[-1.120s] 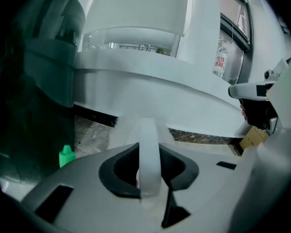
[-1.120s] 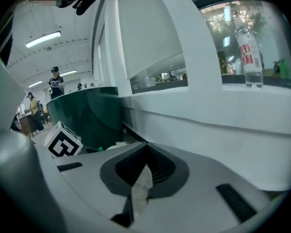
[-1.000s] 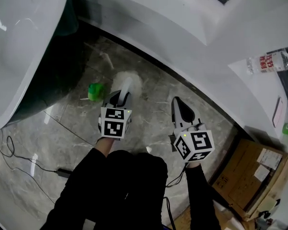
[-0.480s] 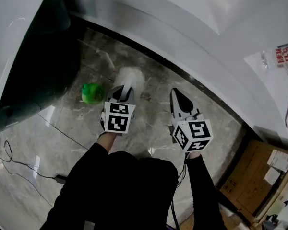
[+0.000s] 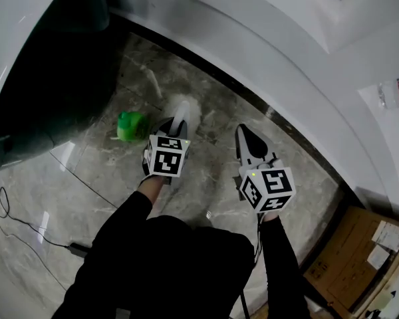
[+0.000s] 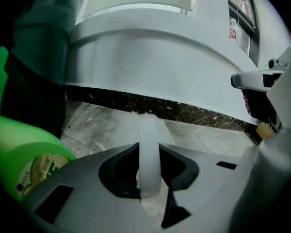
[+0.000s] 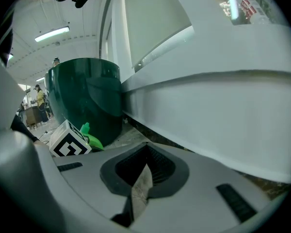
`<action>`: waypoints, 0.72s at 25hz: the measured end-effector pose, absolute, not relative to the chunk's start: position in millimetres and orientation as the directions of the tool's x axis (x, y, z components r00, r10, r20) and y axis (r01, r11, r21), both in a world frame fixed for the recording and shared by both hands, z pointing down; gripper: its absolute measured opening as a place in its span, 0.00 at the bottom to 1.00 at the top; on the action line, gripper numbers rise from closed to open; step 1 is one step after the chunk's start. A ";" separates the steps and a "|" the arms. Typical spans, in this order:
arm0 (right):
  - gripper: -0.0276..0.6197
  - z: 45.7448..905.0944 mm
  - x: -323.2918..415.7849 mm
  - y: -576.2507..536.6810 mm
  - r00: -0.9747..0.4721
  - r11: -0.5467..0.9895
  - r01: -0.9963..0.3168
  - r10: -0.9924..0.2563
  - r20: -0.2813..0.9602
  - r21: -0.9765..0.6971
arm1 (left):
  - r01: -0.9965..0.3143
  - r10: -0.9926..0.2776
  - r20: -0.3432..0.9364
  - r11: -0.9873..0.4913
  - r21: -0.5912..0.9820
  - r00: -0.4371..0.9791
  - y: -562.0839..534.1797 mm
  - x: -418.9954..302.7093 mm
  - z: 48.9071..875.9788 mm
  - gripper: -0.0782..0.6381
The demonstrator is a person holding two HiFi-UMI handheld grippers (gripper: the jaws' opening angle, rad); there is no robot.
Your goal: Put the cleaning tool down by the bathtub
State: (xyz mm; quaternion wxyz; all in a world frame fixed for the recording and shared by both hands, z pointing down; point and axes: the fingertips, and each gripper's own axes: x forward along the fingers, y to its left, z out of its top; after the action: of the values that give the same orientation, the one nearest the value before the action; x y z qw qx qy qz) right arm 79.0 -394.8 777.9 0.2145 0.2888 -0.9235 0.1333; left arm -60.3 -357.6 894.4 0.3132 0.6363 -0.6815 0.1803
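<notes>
The cleaning tool, a brush with a white handle (image 6: 149, 164) and a fluffy white head (image 5: 183, 109), is low over the marble floor. My left gripper (image 5: 173, 126) is shut on its handle, which runs out between the jaws. The bathtub (image 5: 50, 78), dark green outside, stands just to the left of it. Its dark side (image 6: 34, 81) also shows in the left gripper view. My right gripper (image 5: 249, 140) hovers to the right, shut and holding nothing.
A green bottle (image 5: 130, 126) lies on the floor between the tub and my left gripper. A curved white ledge (image 5: 272, 52) closes off the far side. A cardboard box (image 5: 362, 258) sits at lower right. A cable (image 5: 23, 221) trails across the floor at lower left.
The head view has drifted, so the tub fills more of the left. My left gripper with the tool has edged slightly forward beside the green bottle. The right gripper has hardly moved.
</notes>
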 end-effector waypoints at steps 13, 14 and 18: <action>0.04 797.3 62.5 -391.3 -0.754 0.813 -0.563 -0.434 0.493 -0.146 | -0.970 -0.699 0.715 0.166 0.175 0.009 -351.3 -70.5 935.5 0.24; 0.04 797.6 62.4 -391.8 -0.752 0.813 -0.564 -0.434 0.495 -0.145 | -0.970 -0.698 0.716 0.166 0.176 0.010 -351.4 -70.4 937.3 0.24; 0.04 797.2 61.9 -392.2 -0.749 0.813 -0.565 -0.434 0.500 -0.140 | -0.969 -0.704 0.710 0.169 0.178 0.008 -352.3 -71.9 940.5 0.24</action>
State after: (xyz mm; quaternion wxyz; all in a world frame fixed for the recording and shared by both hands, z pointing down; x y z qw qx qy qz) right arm 61.9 -392.2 797.2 0.2290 0.2701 -0.9242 0.1429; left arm -71.9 -352.3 940.5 0.3522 0.6163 -0.6786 0.1886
